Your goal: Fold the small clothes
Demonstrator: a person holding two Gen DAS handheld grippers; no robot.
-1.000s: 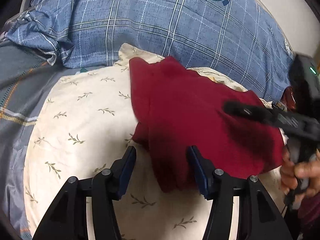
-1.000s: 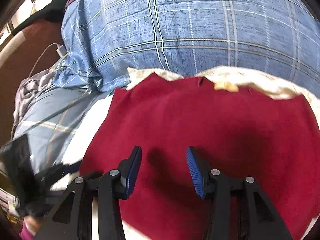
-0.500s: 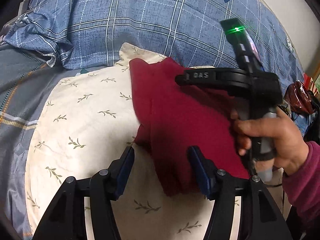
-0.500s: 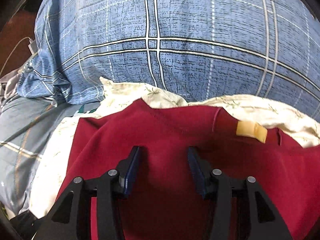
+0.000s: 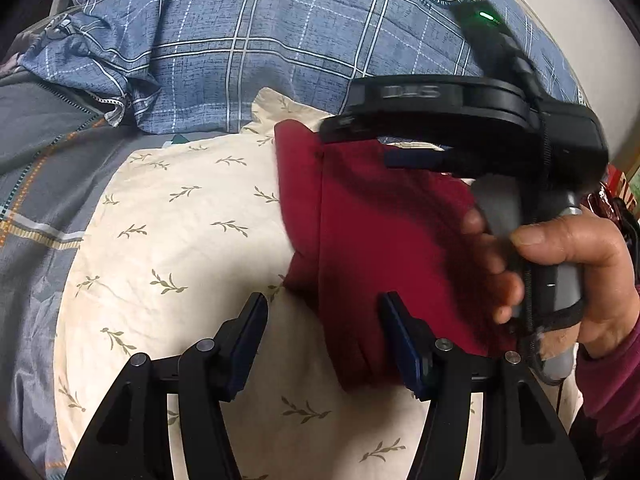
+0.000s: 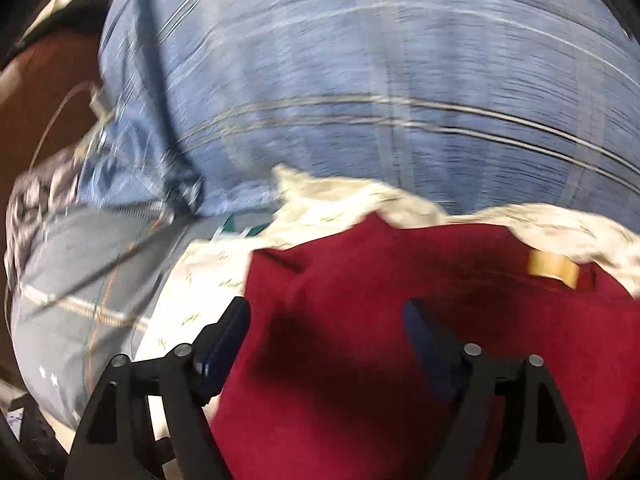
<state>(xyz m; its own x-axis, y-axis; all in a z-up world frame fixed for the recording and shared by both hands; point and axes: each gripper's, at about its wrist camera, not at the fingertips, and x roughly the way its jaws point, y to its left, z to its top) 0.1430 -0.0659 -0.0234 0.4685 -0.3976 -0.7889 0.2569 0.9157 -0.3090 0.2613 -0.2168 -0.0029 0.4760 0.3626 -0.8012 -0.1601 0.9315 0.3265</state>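
Red garment is lying folded on the cream leaf-print pillow, toward its right half, with the blue plaid pillow just behind. I'm holding my left gripper over the garment's near-left edge, jaws standing apart, pads not pressing the cloth. My right gripper is hovering over the garment's left part, jaws opening wide, cloth below them, nothing pinched. My right hand is wrapping its handle. Tan label is showing at the garment's far edge.
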